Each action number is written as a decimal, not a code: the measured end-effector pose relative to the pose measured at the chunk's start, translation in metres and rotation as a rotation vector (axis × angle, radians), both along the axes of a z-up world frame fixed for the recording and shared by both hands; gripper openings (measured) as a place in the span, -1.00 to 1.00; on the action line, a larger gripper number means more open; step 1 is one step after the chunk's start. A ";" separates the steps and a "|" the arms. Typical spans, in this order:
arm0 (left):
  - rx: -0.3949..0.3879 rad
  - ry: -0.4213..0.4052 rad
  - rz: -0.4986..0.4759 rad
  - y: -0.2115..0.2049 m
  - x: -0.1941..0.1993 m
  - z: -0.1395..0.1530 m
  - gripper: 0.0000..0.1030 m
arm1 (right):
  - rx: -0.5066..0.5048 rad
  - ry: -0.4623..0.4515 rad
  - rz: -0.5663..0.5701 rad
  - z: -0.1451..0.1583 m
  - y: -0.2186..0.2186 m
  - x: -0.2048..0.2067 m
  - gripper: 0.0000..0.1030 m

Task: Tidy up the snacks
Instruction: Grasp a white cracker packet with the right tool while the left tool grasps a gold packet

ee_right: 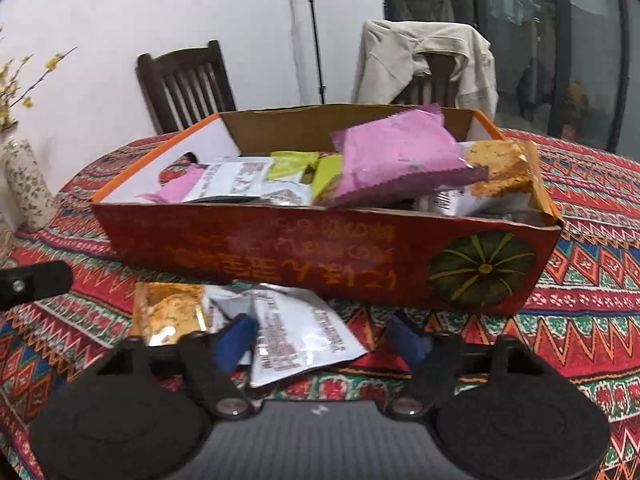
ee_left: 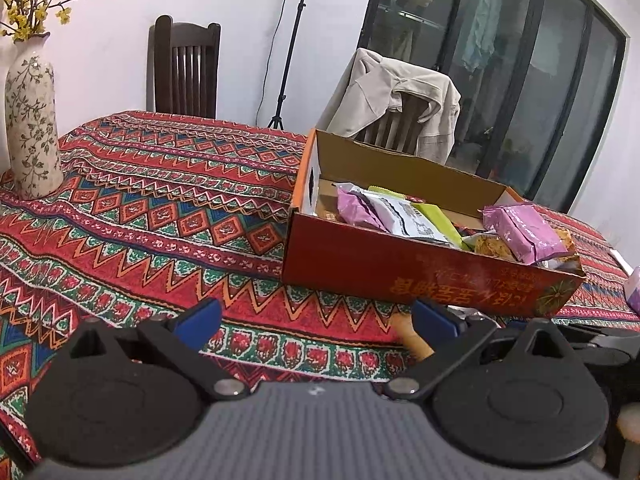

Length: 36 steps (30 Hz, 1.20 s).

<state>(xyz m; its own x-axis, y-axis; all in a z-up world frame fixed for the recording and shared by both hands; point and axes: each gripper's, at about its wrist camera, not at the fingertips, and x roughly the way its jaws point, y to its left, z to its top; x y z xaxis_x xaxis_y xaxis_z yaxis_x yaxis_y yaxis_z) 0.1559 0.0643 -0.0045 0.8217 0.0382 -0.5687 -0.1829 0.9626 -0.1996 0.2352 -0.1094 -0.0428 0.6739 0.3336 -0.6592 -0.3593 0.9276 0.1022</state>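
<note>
A red cardboard box [ee_right: 240, 248] stands on the patterned tablecloth and holds several snack packets, with a pink packet [ee_right: 392, 156] on top. In front of it lie a white-and-silver packet [ee_right: 304, 336] and an orange packet [ee_right: 168, 312]. My right gripper [ee_right: 322, 340] is low over the white packet with its jaws on either side of it; the left fingertip [ee_right: 236, 340] is at the packet's edge and the right fingertip stands apart from it. My left gripper [ee_left: 316, 320] hangs wide open over bare cloth, near the box [ee_left: 360, 264], with nothing between its fingers.
A flowered vase [ee_left: 30, 120] with yellow blossoms stands at the table's far left. Behind the table are a dark wooden chair [ee_left: 186, 72], a chair draped with a beige jacket [ee_left: 396, 100] and a tripod [ee_left: 288, 60]. A purple packet [ee_left: 634, 288] lies at the right edge.
</note>
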 end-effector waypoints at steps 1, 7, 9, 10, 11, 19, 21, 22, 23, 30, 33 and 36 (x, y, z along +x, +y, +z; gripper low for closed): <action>-0.002 0.002 0.000 0.000 0.000 0.000 1.00 | -0.008 -0.004 0.010 0.000 0.002 -0.002 0.02; -0.003 0.012 -0.002 0.000 0.001 -0.002 1.00 | -0.020 -0.039 0.027 0.008 0.002 -0.017 -0.25; -0.003 0.012 -0.001 0.000 0.001 -0.003 1.00 | -0.023 -0.051 0.023 0.011 -0.002 -0.024 -0.25; -0.003 0.012 -0.002 0.000 0.001 -0.002 1.00 | -0.025 -0.056 0.022 0.012 -0.005 -0.027 -0.25; -0.002 0.011 -0.003 0.000 0.001 -0.003 1.00 | -0.028 -0.063 0.020 0.014 -0.008 -0.030 -0.25; 0.009 0.007 -0.013 -0.006 0.001 -0.003 1.00 | -0.061 -0.140 -0.031 0.020 -0.045 -0.055 -0.26; 0.012 0.006 -0.016 -0.009 0.001 -0.002 1.00 | -0.050 -0.143 -0.055 0.018 -0.054 -0.056 -0.25; 0.018 0.008 -0.016 -0.011 0.002 -0.001 1.00 | -0.043 -0.143 -0.067 0.017 -0.056 -0.056 -0.26; 0.026 0.011 -0.017 -0.014 0.002 0.001 1.00 | -0.033 -0.145 -0.080 0.016 -0.060 -0.057 -0.26; 0.078 0.050 -0.058 -0.042 0.009 0.007 1.00 | 0.038 -0.152 -0.154 0.017 -0.079 -0.057 -0.25; 0.084 0.063 -0.075 -0.055 0.015 0.009 1.00 | 0.055 -0.147 -0.179 0.017 -0.084 -0.057 -0.25; 0.107 0.078 -0.090 -0.071 0.023 0.008 1.00 | 0.069 -0.143 -0.191 0.017 -0.088 -0.057 -0.25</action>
